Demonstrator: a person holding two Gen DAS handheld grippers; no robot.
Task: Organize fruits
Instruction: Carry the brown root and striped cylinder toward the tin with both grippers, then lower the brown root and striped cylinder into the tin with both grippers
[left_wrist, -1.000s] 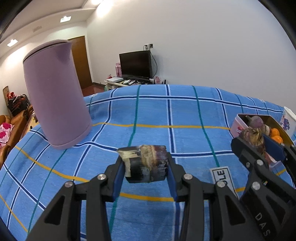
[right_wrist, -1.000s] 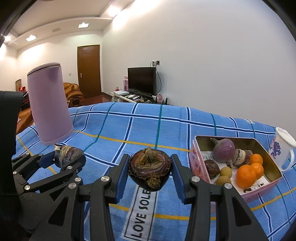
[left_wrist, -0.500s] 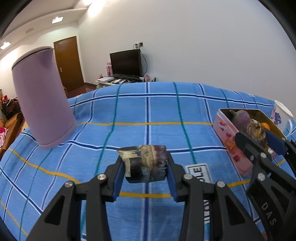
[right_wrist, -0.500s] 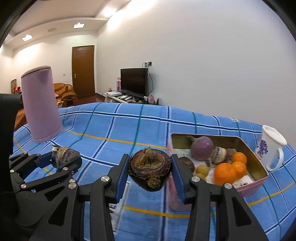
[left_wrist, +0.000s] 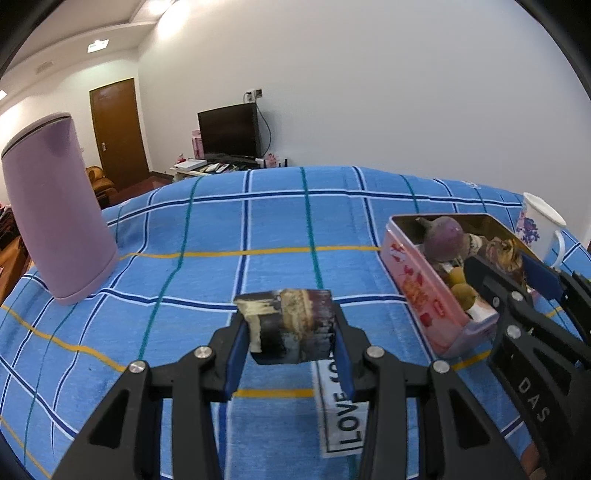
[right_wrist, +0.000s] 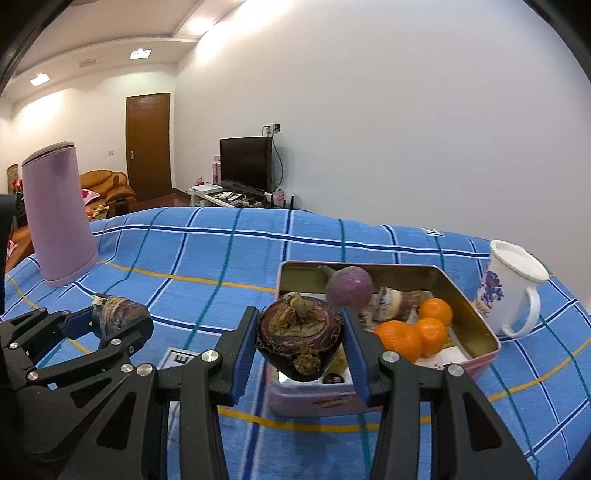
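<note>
My left gripper (left_wrist: 290, 326) is shut on a dark, cut chunk of sugarcane-like fruit (left_wrist: 290, 325), held above the blue checked cloth, left of the tin. It also shows at the left of the right wrist view (right_wrist: 118, 317). My right gripper (right_wrist: 299, 341) is shut on a round dark purple water chestnut (right_wrist: 299, 338), held over the near left end of the pink tin (right_wrist: 480, 332). The tin holds a purple round fruit (right_wrist: 349, 288), three oranges (right_wrist: 399, 339) and small brownish fruits. In the left wrist view the tin (left_wrist: 424, 295) is at right with the right gripper (left_wrist: 506, 258) above it.
A tall lilac kettle (left_wrist: 55, 210) stands at the far left on the cloth. A white flowered mug (right_wrist: 511, 291) stands just right of the tin. A white label reading LOVE (left_wrist: 341, 410) lies on the cloth between the grippers.
Both grippers have moved right toward the tin with their fruits. The right gripper's chestnut went from over the cloth to over the tin's near left end.
</note>
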